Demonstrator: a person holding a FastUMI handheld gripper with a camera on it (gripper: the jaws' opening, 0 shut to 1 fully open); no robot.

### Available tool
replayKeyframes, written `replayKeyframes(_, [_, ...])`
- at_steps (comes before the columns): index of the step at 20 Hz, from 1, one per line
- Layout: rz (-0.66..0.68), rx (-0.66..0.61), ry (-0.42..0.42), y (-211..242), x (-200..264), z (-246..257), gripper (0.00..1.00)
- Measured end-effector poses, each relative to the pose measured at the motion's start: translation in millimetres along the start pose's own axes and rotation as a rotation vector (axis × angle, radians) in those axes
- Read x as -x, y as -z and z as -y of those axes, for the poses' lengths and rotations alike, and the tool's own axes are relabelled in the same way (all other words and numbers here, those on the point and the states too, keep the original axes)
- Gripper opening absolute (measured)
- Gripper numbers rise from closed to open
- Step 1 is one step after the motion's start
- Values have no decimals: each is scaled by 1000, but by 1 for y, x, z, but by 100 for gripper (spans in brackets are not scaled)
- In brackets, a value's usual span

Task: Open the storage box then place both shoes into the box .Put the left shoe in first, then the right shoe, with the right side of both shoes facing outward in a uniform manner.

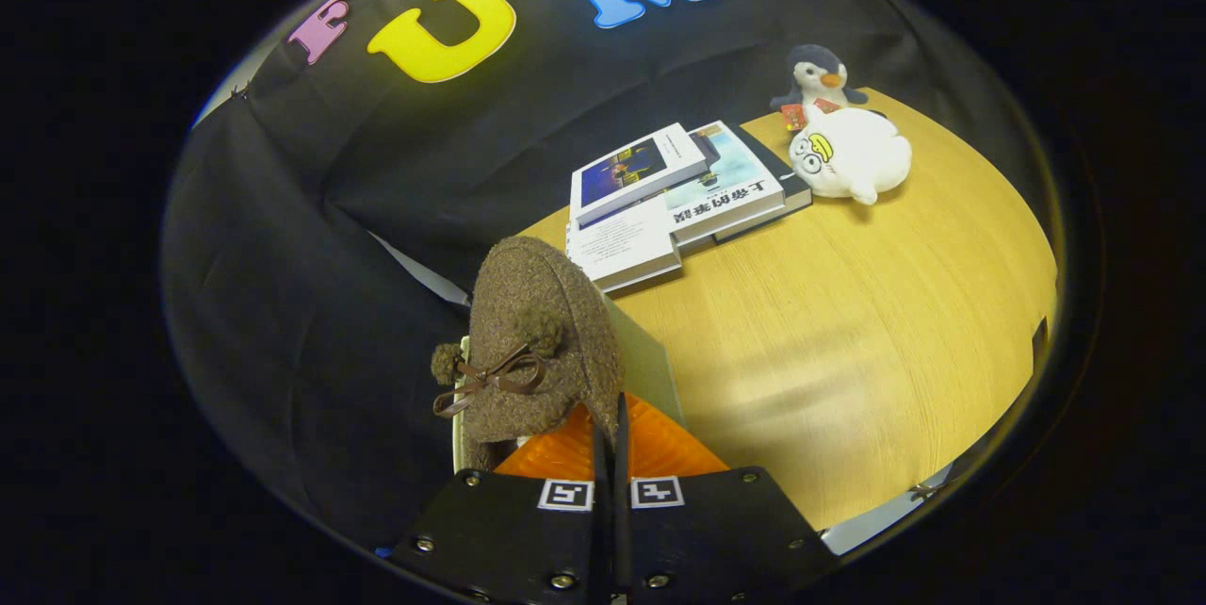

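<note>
I read no brand on the brown fuzzy shoe point(542, 341); the cover text on the stack of books point(674, 200) beyond it is too small for me. The gripper point(611, 426) has its fingers nearly together, pinching the shoe's edge, toe up, bow point(495, 379) facing me. The wooden table point(848, 332) lies beyond; two plush toys point(843, 138) sit past the books. The box point(641, 360) behind the shoe is mostly hidden.

Gripper point(611, 426) pinched nearly shut.
I see my 2 fingers point(600, 454) pressed close together, side by side, reaching straight ahead from the mount, with just a thin slit between them along their length.
</note>
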State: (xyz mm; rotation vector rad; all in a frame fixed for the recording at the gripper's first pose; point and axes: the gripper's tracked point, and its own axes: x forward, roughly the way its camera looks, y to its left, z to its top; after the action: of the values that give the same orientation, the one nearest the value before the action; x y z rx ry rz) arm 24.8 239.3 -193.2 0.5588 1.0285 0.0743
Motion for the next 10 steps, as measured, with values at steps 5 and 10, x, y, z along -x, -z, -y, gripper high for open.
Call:
replayKeyframes(5, [-44, -1, 7, 27, -23, -12, 1])
replayKeyframes(10, [-58, -46, 26, 48, -40, -12, 1])
